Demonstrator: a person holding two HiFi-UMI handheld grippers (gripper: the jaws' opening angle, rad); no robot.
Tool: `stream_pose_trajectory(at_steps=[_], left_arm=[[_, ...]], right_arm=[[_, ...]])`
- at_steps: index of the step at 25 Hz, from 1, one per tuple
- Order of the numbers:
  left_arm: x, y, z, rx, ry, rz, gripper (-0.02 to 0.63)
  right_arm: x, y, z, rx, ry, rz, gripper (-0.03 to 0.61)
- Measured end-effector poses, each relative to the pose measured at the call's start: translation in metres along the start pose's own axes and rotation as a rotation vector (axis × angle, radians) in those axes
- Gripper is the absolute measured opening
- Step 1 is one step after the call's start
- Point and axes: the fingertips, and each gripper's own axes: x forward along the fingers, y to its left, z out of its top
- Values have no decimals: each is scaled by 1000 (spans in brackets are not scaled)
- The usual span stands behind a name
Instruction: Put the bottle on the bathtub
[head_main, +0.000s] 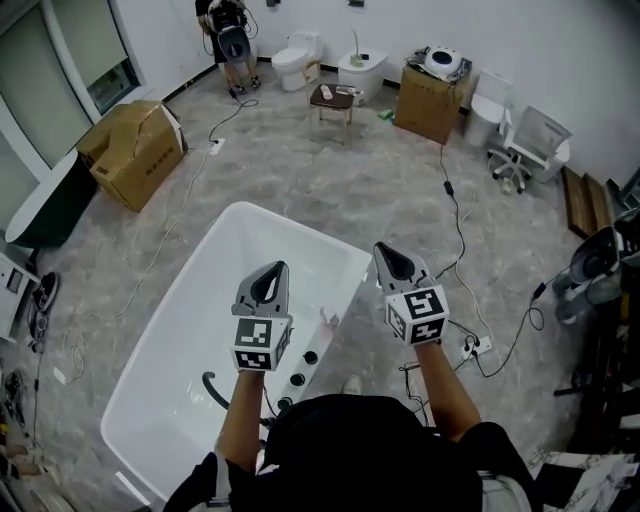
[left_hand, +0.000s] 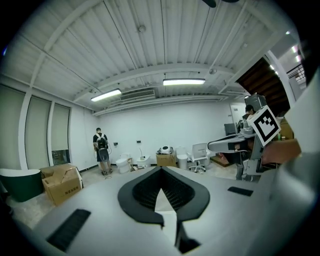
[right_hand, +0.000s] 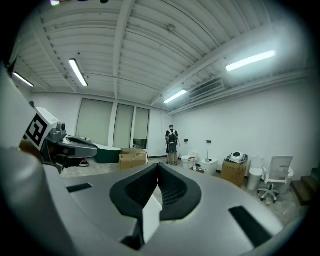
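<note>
Currently the person is holding both tongs in the air over the white bathtub (head_main: 300, 232), side by side and apart from each other. The left tongs (head_main: 272, 272) are pressing together, with nothing between them. The right tongs (head_main: 387, 254) are also pressing together and carrying nothing. A small pale bottle (head_main: 327, 318) seems to be standing on the bathtub's right rim, below and between the two tongs.
</note>
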Motion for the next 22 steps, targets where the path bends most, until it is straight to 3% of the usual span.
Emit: stream_pose_trajectory(at_steps=[8,22], left_arm=[[-12,-4,18,21,-47,-3,12],[-13,-19,15,20,-67,-24,12]], right_arm=[[-11,8,13,-6,-39,-1,23],[-23,5,2,-2,-35,-26,23]])
